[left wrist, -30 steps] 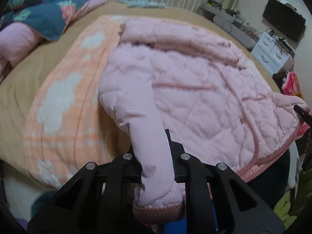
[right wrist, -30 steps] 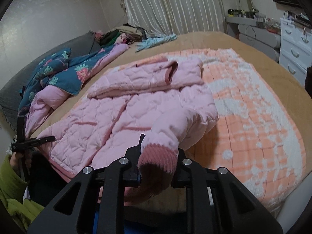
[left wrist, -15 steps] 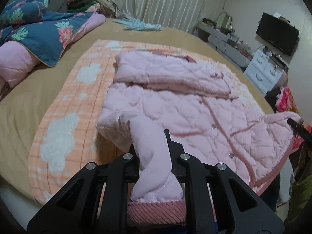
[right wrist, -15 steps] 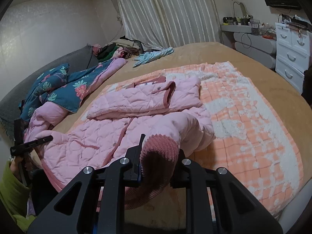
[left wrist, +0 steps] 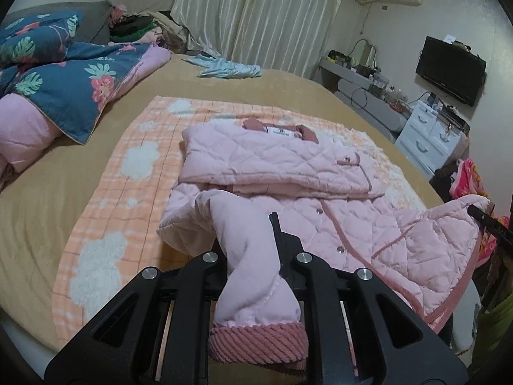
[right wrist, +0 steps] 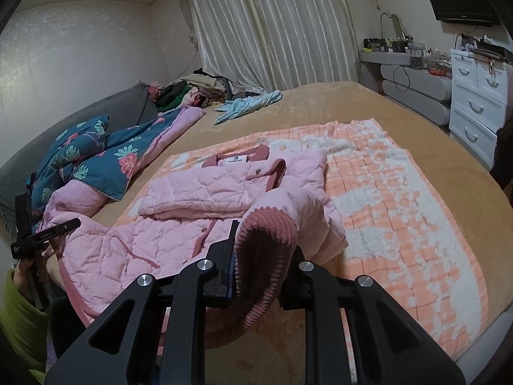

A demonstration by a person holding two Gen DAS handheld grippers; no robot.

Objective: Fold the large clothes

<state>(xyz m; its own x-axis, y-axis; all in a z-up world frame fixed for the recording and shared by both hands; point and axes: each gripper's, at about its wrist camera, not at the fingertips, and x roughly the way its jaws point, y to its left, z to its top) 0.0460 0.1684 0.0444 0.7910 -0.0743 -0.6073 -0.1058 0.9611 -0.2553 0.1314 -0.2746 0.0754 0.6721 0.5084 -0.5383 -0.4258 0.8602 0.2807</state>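
Bed (left wrist: 48, 199) spread wide, pink jacket (left wrist: 282, 160) half-folded, left tool (left wrist: 253, 250) and right tool (right wrist: 263, 250) each clamped on a cuff, sleeves probably need crossing inward next

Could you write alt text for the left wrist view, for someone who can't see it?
The left gripper is shut on a sleeve of a pink quilted jacket spread on an orange-and-white blanket on a bed.

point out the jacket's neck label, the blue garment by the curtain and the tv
neck label (left wrist: 281, 131), left wrist view, middle of the white tag.
blue garment (right wrist: 248, 106), right wrist view, middle of the crumpled cloth.
tv (left wrist: 450, 70), left wrist view, centre of the dark screen.
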